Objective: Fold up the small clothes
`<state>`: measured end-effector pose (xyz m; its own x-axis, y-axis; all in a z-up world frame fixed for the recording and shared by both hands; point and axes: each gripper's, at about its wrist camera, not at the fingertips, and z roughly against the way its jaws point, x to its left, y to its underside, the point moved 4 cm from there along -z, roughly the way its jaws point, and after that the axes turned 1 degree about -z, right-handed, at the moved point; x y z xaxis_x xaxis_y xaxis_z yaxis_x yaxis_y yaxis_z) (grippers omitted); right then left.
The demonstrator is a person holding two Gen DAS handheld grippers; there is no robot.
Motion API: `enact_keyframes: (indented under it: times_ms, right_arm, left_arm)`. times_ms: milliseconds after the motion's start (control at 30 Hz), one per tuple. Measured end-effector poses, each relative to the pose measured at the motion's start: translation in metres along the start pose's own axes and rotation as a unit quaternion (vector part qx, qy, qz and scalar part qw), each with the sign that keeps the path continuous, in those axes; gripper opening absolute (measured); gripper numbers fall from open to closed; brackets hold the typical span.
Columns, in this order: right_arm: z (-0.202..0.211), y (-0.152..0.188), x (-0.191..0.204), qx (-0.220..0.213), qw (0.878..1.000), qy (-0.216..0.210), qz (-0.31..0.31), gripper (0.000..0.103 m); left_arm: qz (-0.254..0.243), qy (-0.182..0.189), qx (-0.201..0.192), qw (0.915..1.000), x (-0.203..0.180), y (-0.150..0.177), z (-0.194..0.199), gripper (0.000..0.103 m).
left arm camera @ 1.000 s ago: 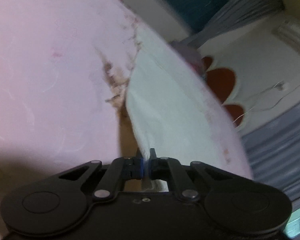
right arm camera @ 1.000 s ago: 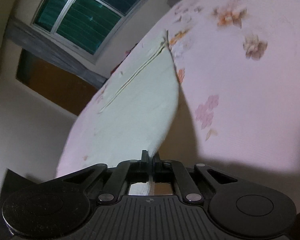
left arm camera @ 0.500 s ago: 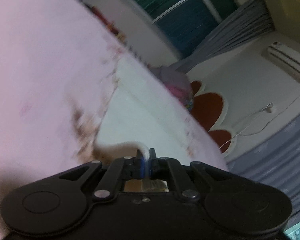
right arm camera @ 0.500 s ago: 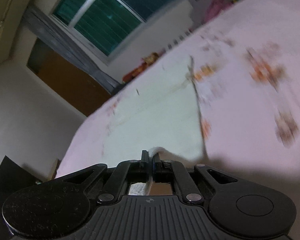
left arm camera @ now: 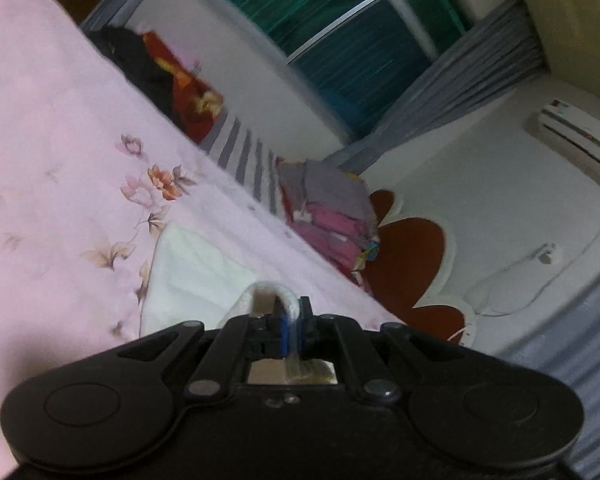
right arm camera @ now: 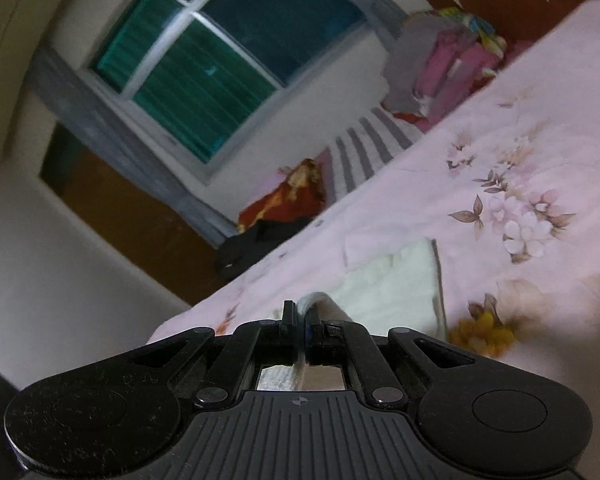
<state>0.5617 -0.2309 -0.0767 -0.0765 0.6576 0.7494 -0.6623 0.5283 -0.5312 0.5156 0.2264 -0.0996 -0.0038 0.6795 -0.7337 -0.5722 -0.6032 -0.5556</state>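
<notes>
Small white soft cotton garment [left arm camera: 196, 276], frame centre: limp and light. Left gripper [left arm camera: 290, 320] and right gripper [right arm camera: 302, 316] each clenched on a hem corner; best hold, I judge.

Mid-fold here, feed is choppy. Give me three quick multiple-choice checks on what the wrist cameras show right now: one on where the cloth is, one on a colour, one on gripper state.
1. Where does the white cloth lie?
A. On the pink flowered bedsheet
B. On the floor
C. Hung from the window

2. What colour is the cloth in the grippers?
A. Red
B. White
C. Black

3. How do the two grippers stand?
A. Both wide open, empty
B. Left open, right shut
C. Both shut on the cloth's edge

Key:
1 A: the white cloth spreads over the bedsheet, and the right wrist view shows the same.
2 B: the fabric looping out of the jaws is white in both views.
3 C: the left gripper and the right gripper each pinch a fold of the cloth between nearly closed fingers.
</notes>
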Motion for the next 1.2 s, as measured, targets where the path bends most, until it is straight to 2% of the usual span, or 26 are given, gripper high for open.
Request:
enact_keyframes:
  times_ms: [167, 300, 333, 400, 433, 467, 500, 533, 567, 633, 700, 733, 833, 900, 933, 967, 1000, 1033, 1200]
  right_arm:
    - [-0.067, -0.012, -0.049, 0.029, 0.998, 0.024, -0.05, 0.002]
    - [-0.101, -0.016, -0.076, 0.042, 0.996, 0.03, -0.075, 0.002]
    - [-0.105, -0.016, -0.079, 0.044, 0.996, 0.025, -0.079, 0.002]
    - [-0.11, -0.021, -0.083, 0.033, 0.996, 0.031, -0.073, 0.005]
    - [-0.113, -0.024, -0.087, 0.032, 0.996, 0.037, -0.076, 0.026]
    - [-0.114, -0.027, -0.091, 0.025, 0.996, 0.037, -0.08, 0.045]
    - [-0.109, -0.03, -0.091, 0.008, 0.996, 0.038, -0.078, 0.071]
    - [-0.102, -0.034, -0.089, -0.016, 0.997, 0.047, -0.067, 0.073]
    - [-0.101, -0.036, -0.09, -0.022, 0.997, 0.048, -0.061, 0.073]
    - [-0.101, -0.038, -0.088, -0.013, 0.997, 0.048, -0.055, 0.072]
    - [-0.104, -0.035, -0.079, 0.003, 0.998, 0.064, -0.011, 0.07]
    - [-0.109, -0.031, -0.074, 0.016, 0.997, 0.07, 0.011, 0.062]
    - [-0.125, -0.02, -0.065, 0.057, 0.99, 0.098, 0.08, 0.05]
    - [-0.138, -0.01, -0.06, 0.084, 0.979, 0.129, 0.131, 0.044]
    - [-0.144, -0.004, -0.06, 0.098, 0.972, 0.147, 0.153, 0.031]
    - [-0.15, 0.002, -0.06, 0.108, 0.966, 0.16, 0.17, 0.024]
    - [-0.152, 0.007, -0.058, 0.108, 0.961, 0.17, 0.191, 0.015]
    - [-0.153, 0.011, -0.059, 0.105, 0.958, 0.171, 0.203, 0.002]
    - [-0.148, 0.019, -0.049, 0.082, 0.951, 0.167, 0.248, 0.002]
  left_arm:
    - [0.03, -0.028, 0.045, 0.9981, 0.042, -0.01, -0.066, 0.004]
    - [0.026, -0.024, 0.057, 0.9978, 0.056, -0.012, -0.095, 0.006]
    - [0.031, -0.019, 0.056, 0.9978, 0.058, -0.015, -0.1, 0.008]
    - [0.036, -0.012, 0.047, 0.9982, 0.062, -0.019, -0.107, 0.032]
    - [0.035, -0.013, 0.041, 0.9985, 0.062, -0.022, -0.109, 0.04]
    - [0.034, -0.014, 0.035, 0.9987, 0.062, -0.026, -0.111, 0.057]
    - [0.031, -0.017, 0.026, 0.9991, 0.061, -0.029, -0.11, 0.07]
    - [0.026, -0.021, 0.016, 0.9993, 0.06, -0.032, -0.107, 0.072]
    - [0.019, -0.02, 0.013, 0.9995, 0.059, -0.034, -0.106, 0.071]
    - [-0.011, -0.036, 0.027, 0.9989, 0.055, -0.037, -0.109, 0.064]
    - [-0.059, -0.063, 0.059, 0.9945, 0.051, -0.037, -0.117, 0.051]
    - [-0.081, -0.074, 0.074, 0.9912, 0.049, -0.035, -0.121, 0.049]
    - [-0.149, -0.103, 0.115, 0.9767, 0.042, -0.027, -0.136, 0.038]
    - [-0.173, -0.12, 0.138, 0.9678, 0.041, -0.021, -0.146, 0.023]
    - [-0.182, -0.128, 0.142, 0.9646, 0.041, -0.018, -0.149, 0.021]
    - [-0.185, -0.129, 0.142, 0.9638, 0.042, -0.017, -0.15, 0.017]
    - [-0.184, -0.128, 0.139, 0.9645, 0.042, -0.016, -0.15, 0.006]
    - [-0.182, -0.128, 0.136, 0.9653, 0.042, -0.017, -0.149, 0.003]
    - [-0.187, -0.109, 0.082, 0.9729, 0.039, -0.021, -0.137, 0.003]
